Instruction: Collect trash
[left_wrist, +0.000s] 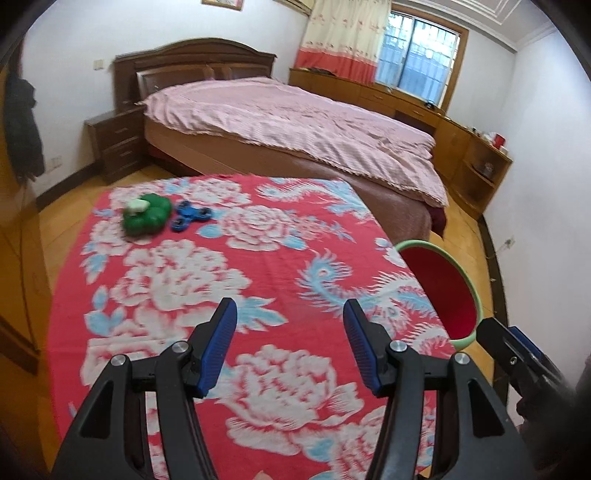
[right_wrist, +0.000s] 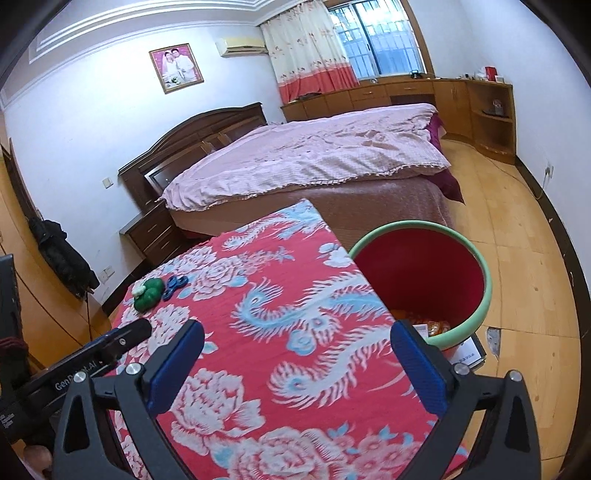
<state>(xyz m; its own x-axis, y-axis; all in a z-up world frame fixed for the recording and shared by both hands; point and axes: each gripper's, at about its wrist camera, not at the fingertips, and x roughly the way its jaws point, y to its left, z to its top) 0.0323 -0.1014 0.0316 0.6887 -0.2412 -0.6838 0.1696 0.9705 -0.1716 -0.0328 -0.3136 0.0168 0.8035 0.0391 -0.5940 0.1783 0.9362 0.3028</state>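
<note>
Empty tongs over red floral tablecloth (left_wrist: 258, 266)
Left gripper (left_wrist: 290, 325) and right gripper (right_wrist: 295, 354) both released; approach far-left green plastic toy (left_wrist: 146, 218) low, squarely.

Left gripper (left_wrist: 290, 341) angled downward, jaws partly apart, nothing between the pads. Right gripper (right_wrist: 295, 365) beside it, also tilted down, jaws spread wide and empty.

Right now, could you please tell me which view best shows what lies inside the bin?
The right wrist view: the bin shows wrappers at its bottom. The left wrist view shows only its rim and red wall, contents hidden.
</note>
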